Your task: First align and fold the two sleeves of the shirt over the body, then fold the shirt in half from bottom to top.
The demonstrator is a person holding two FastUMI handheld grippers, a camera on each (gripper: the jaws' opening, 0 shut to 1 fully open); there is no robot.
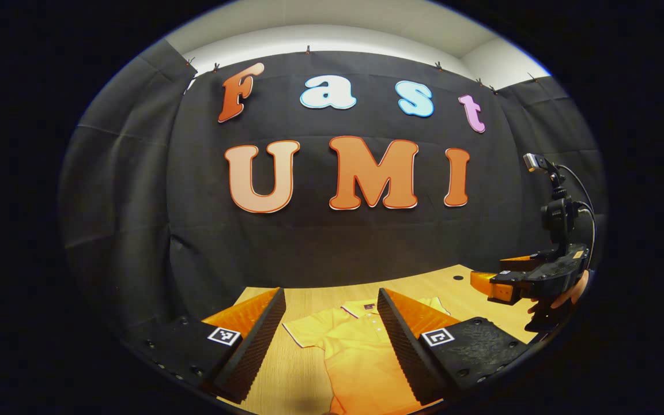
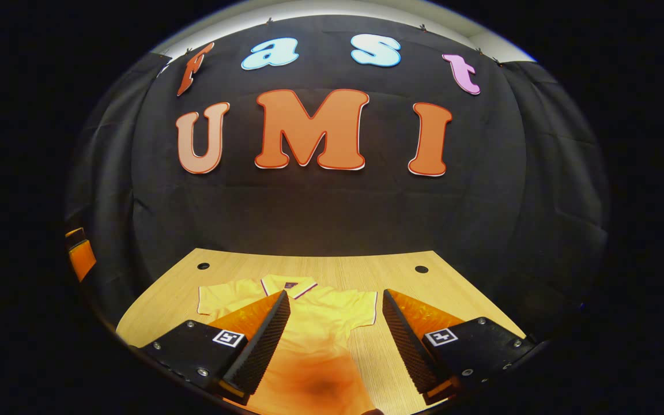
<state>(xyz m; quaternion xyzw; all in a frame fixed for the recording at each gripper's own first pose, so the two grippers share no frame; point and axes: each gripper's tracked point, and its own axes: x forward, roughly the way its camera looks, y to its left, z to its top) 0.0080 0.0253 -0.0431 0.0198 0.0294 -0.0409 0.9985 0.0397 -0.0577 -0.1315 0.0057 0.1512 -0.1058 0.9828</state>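
Observation:
A yellow short-sleeved polo shirt (image 2: 314,323) lies flat on the wooden table (image 2: 401,276), collar toward the back wall and both sleeves spread out to the sides. In the left gripper view the shirt (image 1: 349,340) lies below and between the fingers of my left gripper (image 1: 332,340), which hangs open above it with nothing held. My right gripper (image 2: 335,340) is open too, over the shirt's right half, also holding nothing. The right gripper (image 1: 516,285) also appears at the right of the left gripper view, held by a hand (image 1: 568,297).
The table has two dark round holes (image 2: 421,269) (image 2: 203,266) near its back edge. Black cloth walls close the booth behind and at both sides. Bare wood lies right of the shirt (image 2: 424,294).

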